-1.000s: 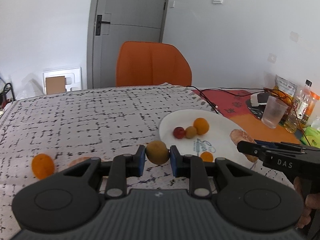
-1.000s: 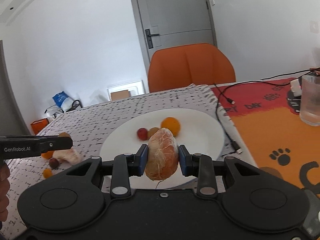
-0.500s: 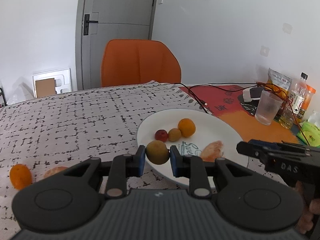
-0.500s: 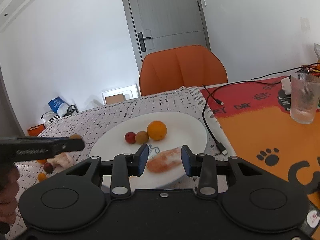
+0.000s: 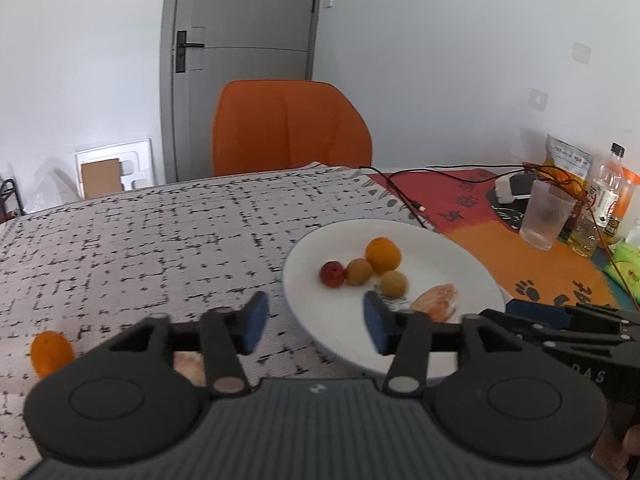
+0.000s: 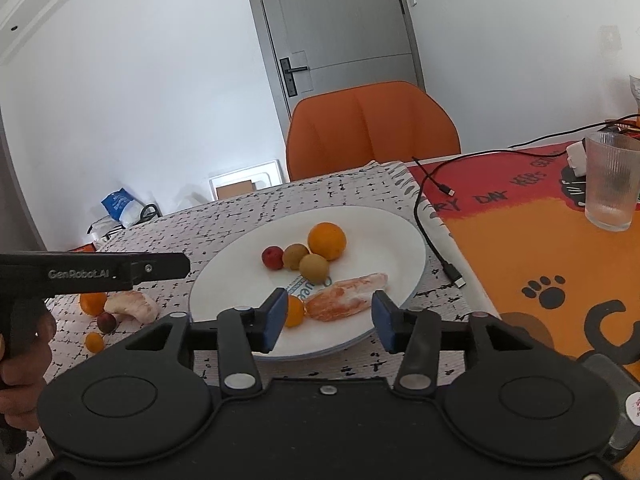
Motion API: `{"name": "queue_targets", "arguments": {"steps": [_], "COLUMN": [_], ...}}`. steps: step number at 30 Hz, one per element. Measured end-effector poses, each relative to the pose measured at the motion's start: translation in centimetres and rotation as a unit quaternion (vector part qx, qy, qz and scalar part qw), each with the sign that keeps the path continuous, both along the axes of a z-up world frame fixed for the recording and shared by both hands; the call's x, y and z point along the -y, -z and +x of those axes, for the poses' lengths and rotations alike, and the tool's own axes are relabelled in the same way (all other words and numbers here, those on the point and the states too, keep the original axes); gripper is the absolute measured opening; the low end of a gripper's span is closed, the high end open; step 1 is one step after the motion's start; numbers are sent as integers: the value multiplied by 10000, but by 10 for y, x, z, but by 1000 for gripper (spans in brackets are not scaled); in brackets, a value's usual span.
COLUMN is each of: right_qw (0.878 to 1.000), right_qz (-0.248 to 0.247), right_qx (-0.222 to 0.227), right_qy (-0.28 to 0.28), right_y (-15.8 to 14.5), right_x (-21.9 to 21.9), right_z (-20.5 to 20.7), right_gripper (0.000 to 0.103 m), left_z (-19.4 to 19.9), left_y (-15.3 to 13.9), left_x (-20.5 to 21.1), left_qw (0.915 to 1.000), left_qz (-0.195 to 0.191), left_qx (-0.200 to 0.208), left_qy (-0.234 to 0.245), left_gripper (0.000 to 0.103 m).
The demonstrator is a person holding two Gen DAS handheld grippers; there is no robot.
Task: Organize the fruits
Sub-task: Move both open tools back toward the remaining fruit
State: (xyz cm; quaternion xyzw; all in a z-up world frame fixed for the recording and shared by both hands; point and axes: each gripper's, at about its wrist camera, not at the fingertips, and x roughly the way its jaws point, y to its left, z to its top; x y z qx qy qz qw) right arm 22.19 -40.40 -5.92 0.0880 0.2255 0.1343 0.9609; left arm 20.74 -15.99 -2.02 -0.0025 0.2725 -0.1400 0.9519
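Note:
A white plate (image 6: 248, 256) (image 5: 472, 268) holds an orange (image 6: 327, 241), a red fruit (image 6: 272, 257), two brown-green fruits (image 6: 314, 266), a small orange fruit (image 6: 294, 311) and a peeled citrus piece (image 6: 346, 298) (image 5: 436, 302). My left gripper (image 5: 315, 320) is open and empty, just above the plate's near-left rim. My right gripper (image 6: 329, 318) is open and empty over the plate's near edge, its jaws either side of the peeled piece. Left of the plate lie another peeled piece (image 6: 134, 306), an orange (image 6: 93, 303) (image 5: 51, 352), a dark red fruit (image 6: 106, 322) and a small orange fruit (image 6: 94, 342).
An orange chair (image 5: 290, 128) stands behind the table. A black cable (image 6: 430, 216) runs beside the plate's right edge. A glass (image 6: 610, 184), bottles and packets (image 5: 600, 196) stand on the orange mat at the right.
Both grippers opened. The left let its brown-green fruit go onto the plate beside the others. The right set the peeled citrus piece down on the plate and drew back.

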Motion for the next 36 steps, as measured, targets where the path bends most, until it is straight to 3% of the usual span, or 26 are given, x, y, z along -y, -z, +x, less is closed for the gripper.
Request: {"name": "queue_targets", "arguments": {"steps": [4,10,18,23,28,36], "right_qw": [10000,9999,9996,9994,9990,9978], "right_qz": [0,-20,-36,-16,21,-18], "right_qx": [-16,-12,25,89,116,92], "right_qy": [-46,-143,-278,-337,-427,-663], "right_y": [0,-1,-4,-7,-7,-9], "right_x": [-5,-15,-30,-39,-51,-71], "right_z": [-1,-4,-7,-11,-14,-18], "right_gripper": [53,59,77,98,103,103], "left_z": [-7,-20,-37,-47,-55,-69], "left_y": [-1,-1,0,0,3,10], "left_x": [-11,-29,-52,-68,-87,-109], "left_qw": [9999,9996,9987,9972,9953,9935], "left_qz": [51,35,100,81,53,70], "left_qx": [39,122,169,245,198,178], "left_qy": [-151,-268,-468,-701,-951,-1118], "left_gripper": [74,87,92,98,99,99]}}
